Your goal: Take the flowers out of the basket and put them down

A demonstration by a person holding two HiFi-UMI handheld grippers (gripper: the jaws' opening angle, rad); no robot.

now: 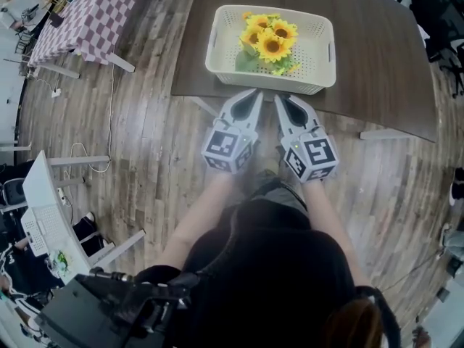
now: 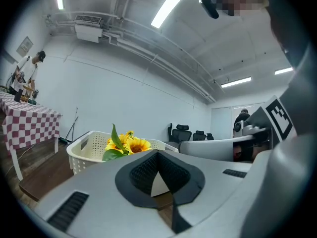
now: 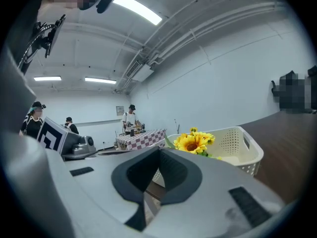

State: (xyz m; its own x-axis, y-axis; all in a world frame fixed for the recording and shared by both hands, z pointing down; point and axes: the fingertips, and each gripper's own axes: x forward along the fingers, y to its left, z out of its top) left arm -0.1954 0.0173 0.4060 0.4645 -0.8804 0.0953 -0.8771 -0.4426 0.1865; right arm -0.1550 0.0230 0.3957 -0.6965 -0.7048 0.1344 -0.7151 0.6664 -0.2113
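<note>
A bunch of yellow sunflowers [image 1: 269, 40] with green leaves lies in a cream perforated basket [image 1: 226, 36] on a dark brown table [image 1: 377, 56]. Both grippers hover side by side just short of the table's near edge, pointing at the basket. My left gripper [image 1: 254, 93] is shut with nothing in it, and so is my right gripper [image 1: 278, 98]. The left gripper view shows the flowers [image 2: 126, 144] in the basket [image 2: 86, 150] beyond the closed jaws. From the right gripper view the flowers [image 3: 194, 142] and basket [image 3: 237, 148] sit ahead to the right.
A table with a red-checked cloth [image 1: 87, 13] stands at the far left. Wooden floor lies under the grippers. Black office chairs [image 1: 438, 20] stand at the far right, white furniture [image 1: 47, 216] at the near left. People stand by the checked table [image 3: 131, 119].
</note>
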